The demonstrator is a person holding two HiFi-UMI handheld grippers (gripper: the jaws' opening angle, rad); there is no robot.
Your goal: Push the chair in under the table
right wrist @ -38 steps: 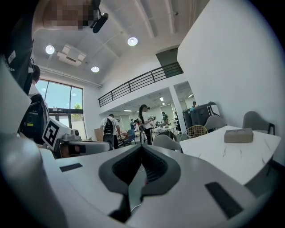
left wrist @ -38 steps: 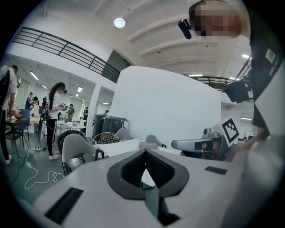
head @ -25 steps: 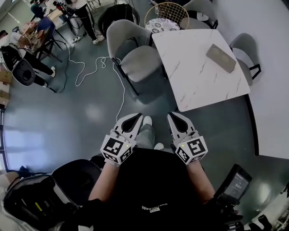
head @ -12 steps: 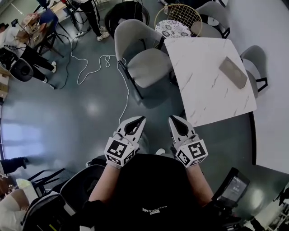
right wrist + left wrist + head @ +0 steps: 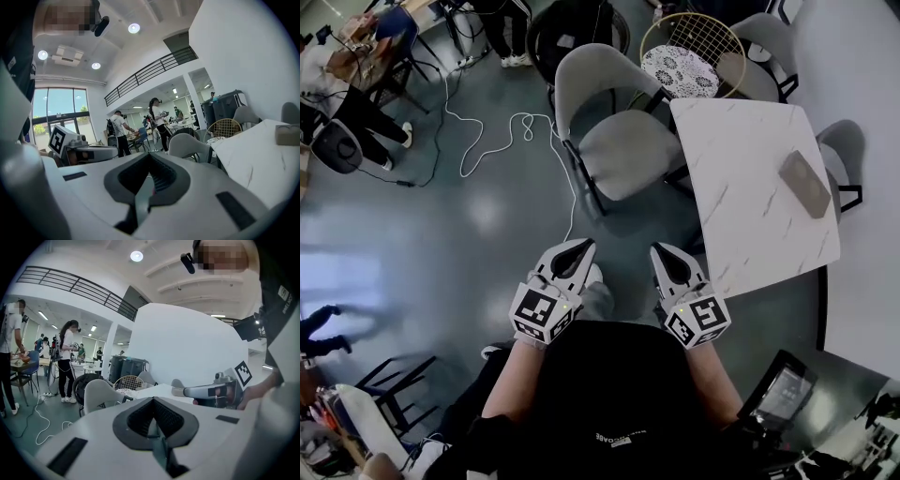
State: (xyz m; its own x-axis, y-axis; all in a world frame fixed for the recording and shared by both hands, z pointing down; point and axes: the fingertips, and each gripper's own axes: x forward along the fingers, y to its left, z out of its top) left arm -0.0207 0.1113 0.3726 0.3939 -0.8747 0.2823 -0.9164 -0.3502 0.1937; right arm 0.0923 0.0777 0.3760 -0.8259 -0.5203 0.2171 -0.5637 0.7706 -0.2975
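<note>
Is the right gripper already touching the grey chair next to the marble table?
Apart. The head view shows the right gripper held close to the person, with a wide stretch of bare floor between it and the grey chair.

A glossy dark grey floor (image 5: 412, 234) fills the left and centre of the head view, with pale patches of reflected light on it. A white cable (image 5: 502, 136) snakes across it at upper centre. A white wall (image 5: 872, 225) runs down the right edge. At the top stand a gold wire chair (image 5: 694, 37) with a patterned cushion and, to its left, a black round chair (image 5: 572, 28). In the left gripper view a balcony railing (image 5: 70, 287) crosses the upper left beside a round ceiling light (image 5: 136, 256), and dark bins (image 5: 127, 367) stand at centre left. Tall windows (image 5: 58, 105) glow at the left of the right gripper view.
</note>
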